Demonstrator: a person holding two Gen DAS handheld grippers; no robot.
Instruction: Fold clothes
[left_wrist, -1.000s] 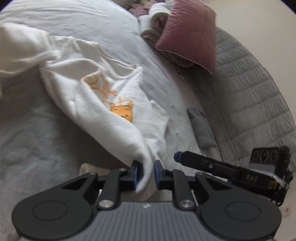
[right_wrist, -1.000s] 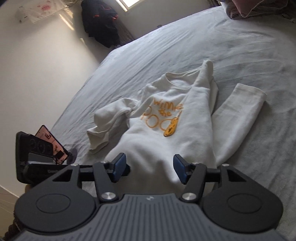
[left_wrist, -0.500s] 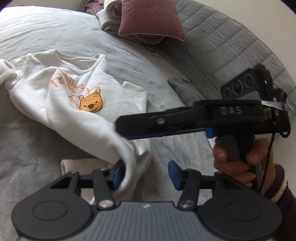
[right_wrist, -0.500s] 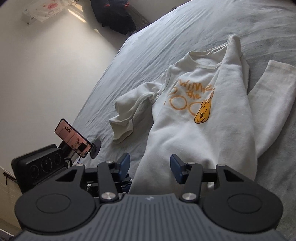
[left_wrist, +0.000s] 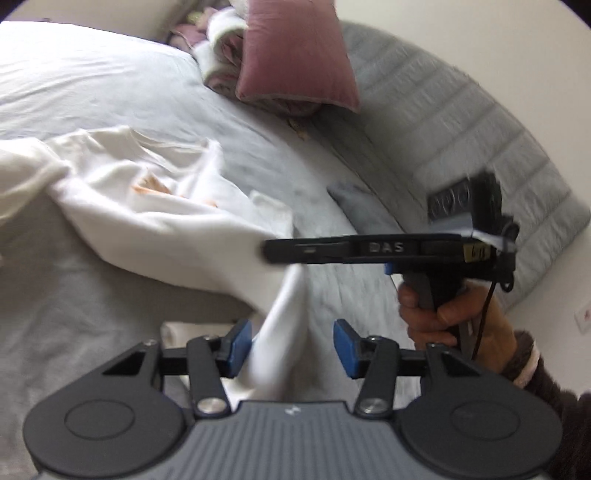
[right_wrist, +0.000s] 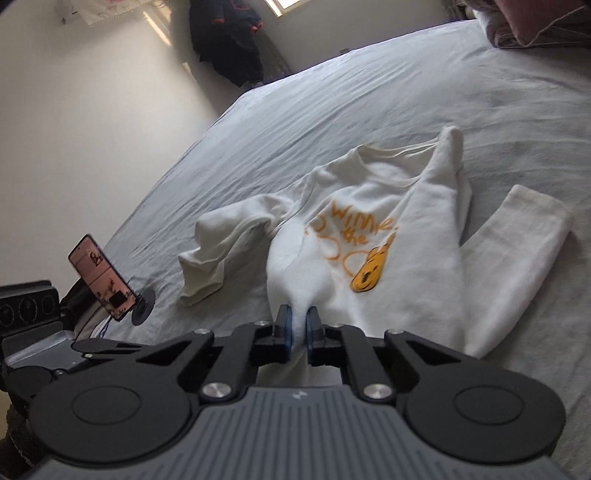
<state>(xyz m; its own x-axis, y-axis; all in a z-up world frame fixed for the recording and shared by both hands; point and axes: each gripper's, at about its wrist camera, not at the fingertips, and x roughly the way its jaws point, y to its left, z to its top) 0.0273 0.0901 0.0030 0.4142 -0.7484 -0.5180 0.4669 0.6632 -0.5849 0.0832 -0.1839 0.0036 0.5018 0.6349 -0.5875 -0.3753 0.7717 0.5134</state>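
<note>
In our left wrist view, the left gripper (left_wrist: 291, 347) has let go of the hem it pinched a second ago; its jaws now stand half-wide and easing inward, the white Winnie the Pooh sweatshirt (left_wrist: 155, 221) draping loose between them on the bed (left_wrist: 92, 81). In our right wrist view, the right gripper (right_wrist: 298, 325), open before, is closing tight on a bunched fold of sweatshirt. With only that narrow pinch holding, we judge a pull could slip the cloth or drag the garment crooked.

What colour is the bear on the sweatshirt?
Orange-yellow bear face on the white sweatshirt, clearest in the right wrist view.
</note>
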